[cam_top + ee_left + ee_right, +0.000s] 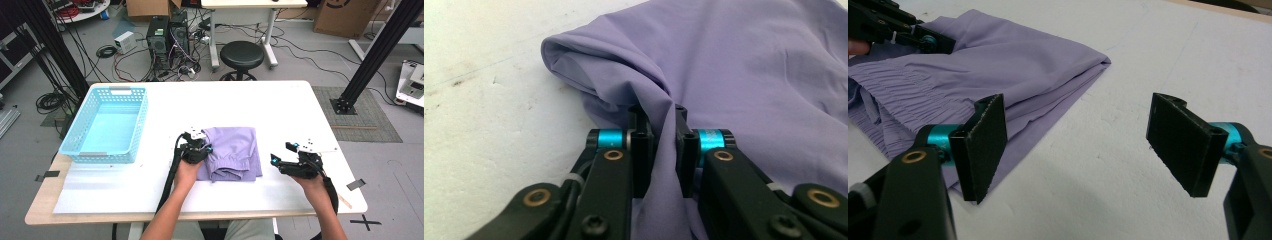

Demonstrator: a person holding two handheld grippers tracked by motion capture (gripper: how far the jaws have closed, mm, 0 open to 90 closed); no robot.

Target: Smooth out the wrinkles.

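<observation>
Now the left gripper [664, 145] pinches a fold of the folded purple garment [234, 152] while the right gripper [283, 153] waits wide open beside it.

On the white table [280, 105], the garment lies near the middle, toward the near edge, with its gathered waistband facing the person. In the left gripper view, the 2 jaws are nearly together, with a raised ridge of purple cloth squeezed between their pads, at the garment's left side. In the right gripper view, the 2 jaws stand far apart over bare tabletop with nothing between them; the garment's right edge lies just past the left jaw, not touching it. A light blue plastic basket [106, 125] stands at the left of the table, well apart from the garment.
</observation>
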